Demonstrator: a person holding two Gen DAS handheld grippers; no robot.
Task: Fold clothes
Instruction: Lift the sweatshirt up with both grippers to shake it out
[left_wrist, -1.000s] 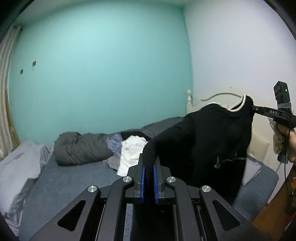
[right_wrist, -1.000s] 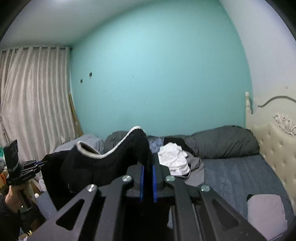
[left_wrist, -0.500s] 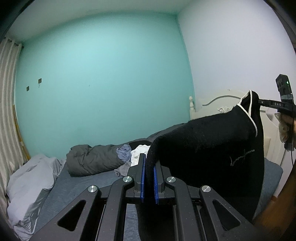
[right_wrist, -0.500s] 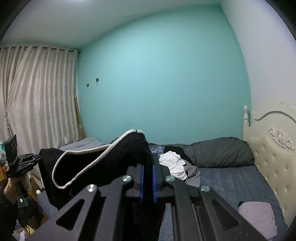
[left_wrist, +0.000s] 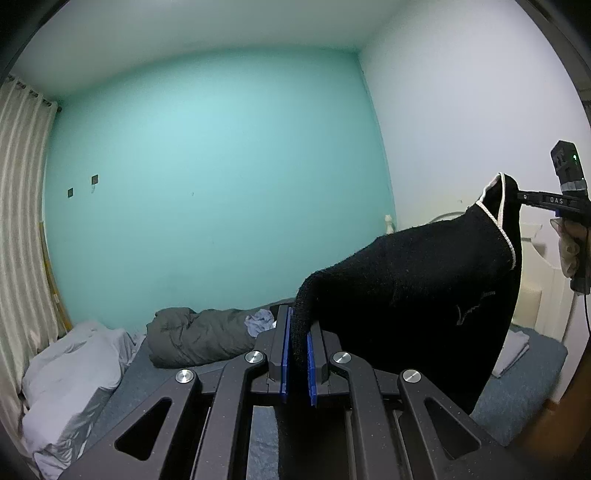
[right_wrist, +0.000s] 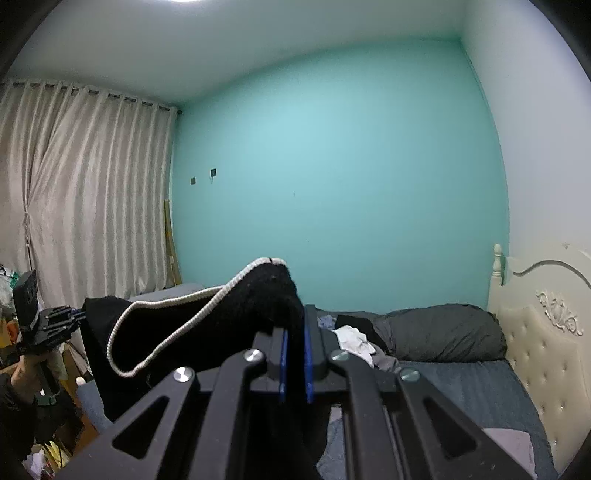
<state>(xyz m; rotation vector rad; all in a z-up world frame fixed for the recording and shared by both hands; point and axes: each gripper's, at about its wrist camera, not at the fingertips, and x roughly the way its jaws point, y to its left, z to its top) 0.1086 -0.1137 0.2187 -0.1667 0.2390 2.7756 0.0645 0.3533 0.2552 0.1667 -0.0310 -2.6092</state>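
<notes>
A black sweater with a white-trimmed neckline hangs stretched in the air between my two grippers, high above the bed. My left gripper is shut on one edge of it. My right gripper is shut on the other edge, by the white trim. The right gripper also shows far right in the left wrist view, and the left gripper far left in the right wrist view. The sweater droops below both grips.
A bed with a blue-grey sheet lies below. On it are a dark grey duvet, a pile of white and grey clothes, a folded lilac item and pale pillows. A cream headboard stands right, curtains left.
Both grippers have risen with the sweater, so the bed sits lower in both views. The sweater is pulled wider between them.
</notes>
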